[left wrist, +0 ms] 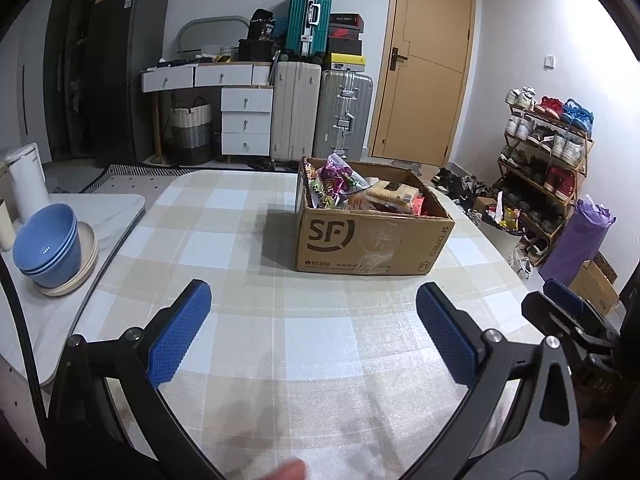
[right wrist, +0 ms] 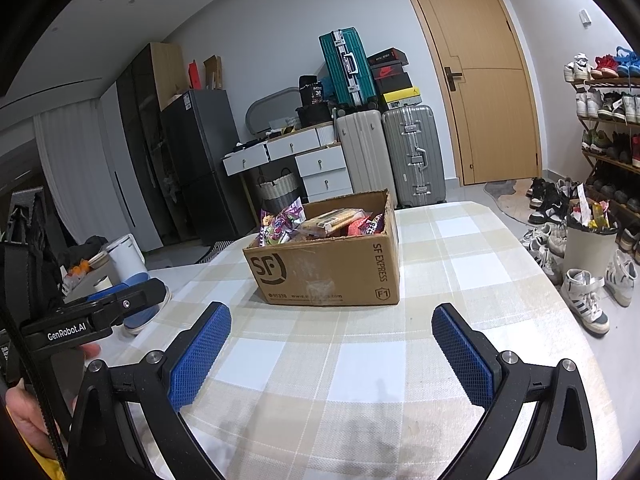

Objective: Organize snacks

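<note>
A brown cardboard box (left wrist: 372,236) printed "SF" stands on the checked tablecloth (left wrist: 248,240), filled with several snack packets (left wrist: 344,184). My left gripper (left wrist: 314,304) hovers open over the cloth in front of the box, its blue pads wide apart and empty. The right wrist view shows the same box (right wrist: 324,272) with the packets (right wrist: 320,222) inside. My right gripper (right wrist: 332,328) is open too, short of the box and holding nothing. The right gripper also shows at the left view's right edge (left wrist: 568,312), and the left gripper at the right view's left edge (right wrist: 100,312).
Stacked blue bowls (left wrist: 48,248) on a plate and a white canister (left wrist: 28,180) sit on a side table to the left. Suitcases (left wrist: 320,120), drawers and a door stand behind. A shoe rack (left wrist: 548,152), a bin (right wrist: 588,248) and loose shoes lie to the right.
</note>
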